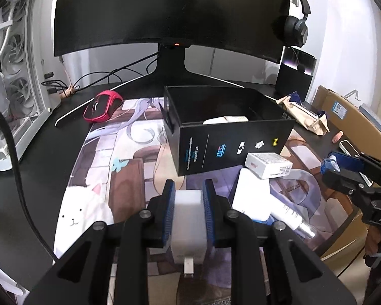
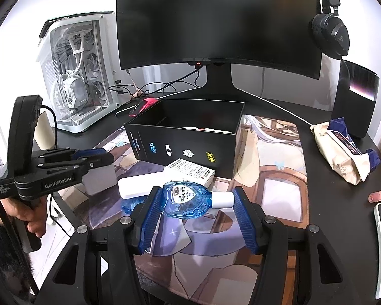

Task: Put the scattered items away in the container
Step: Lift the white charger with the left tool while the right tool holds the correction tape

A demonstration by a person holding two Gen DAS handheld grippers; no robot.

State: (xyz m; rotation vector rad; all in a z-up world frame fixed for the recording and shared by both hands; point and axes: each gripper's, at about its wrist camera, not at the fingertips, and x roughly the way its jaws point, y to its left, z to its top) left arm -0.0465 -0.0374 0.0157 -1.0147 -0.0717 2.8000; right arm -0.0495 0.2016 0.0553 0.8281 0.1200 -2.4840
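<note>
Left claw (image 1: 188, 203) clamping white plastic charger block (image 1: 189, 225), carrying toward open black cardboard box (image 1: 231, 137); right claw (image 2: 195, 203) gripping blue transparent eye-drop bottle (image 2: 188, 199) lengthwise, waiting over desk (image 2: 330, 203).

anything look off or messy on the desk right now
Nothing is spilled or broken. The small white carton lies askew, propped on the flat white box against the black container. A crumpled snack bag lies on its side at the mat's right edge. Each gripper holds an item: white block, blue bottle.
</note>
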